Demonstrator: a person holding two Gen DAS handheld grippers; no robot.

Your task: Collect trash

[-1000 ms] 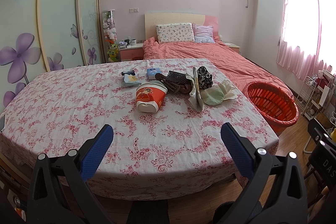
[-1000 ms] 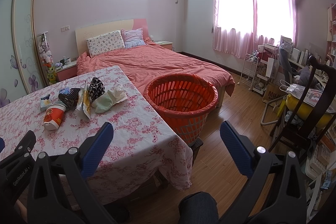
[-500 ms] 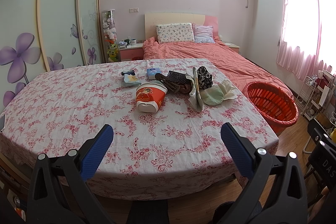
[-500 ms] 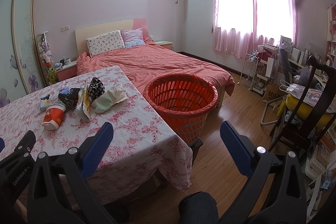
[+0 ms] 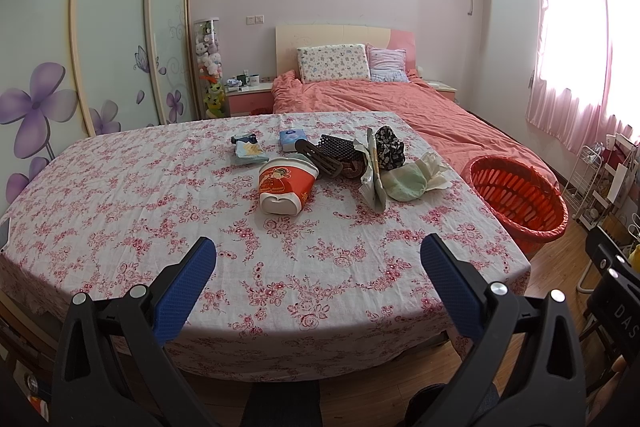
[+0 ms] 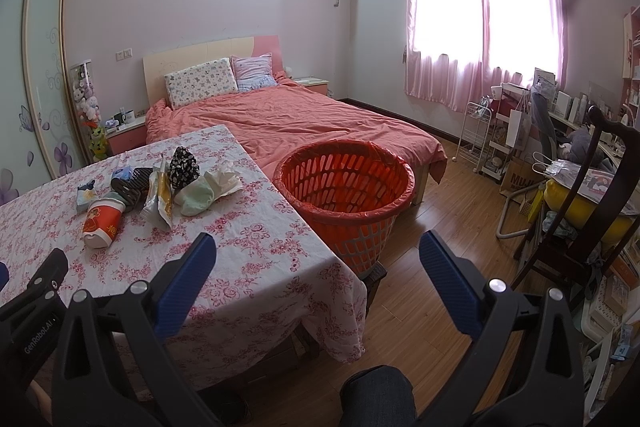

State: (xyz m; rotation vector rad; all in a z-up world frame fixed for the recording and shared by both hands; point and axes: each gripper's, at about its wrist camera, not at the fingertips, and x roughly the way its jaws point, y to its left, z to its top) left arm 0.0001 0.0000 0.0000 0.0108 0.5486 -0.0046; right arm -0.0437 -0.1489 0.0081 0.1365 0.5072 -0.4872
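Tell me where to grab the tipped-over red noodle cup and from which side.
Grip the red noodle cup across its tapered side wall, coming from above. It lies on its side on the table, base toward the left gripper, so its wall is exposed on both sides.

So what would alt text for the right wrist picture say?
An empty orange basket stands on the wooden floor beside a floral-clothed table holding a pile of litter, including a tipped red cup. The open right gripper frames the foreground, a pink bed behind.

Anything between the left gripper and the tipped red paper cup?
Nothing: only bare floral tablecloth between left gripper and red paper cup, per left wrist view.
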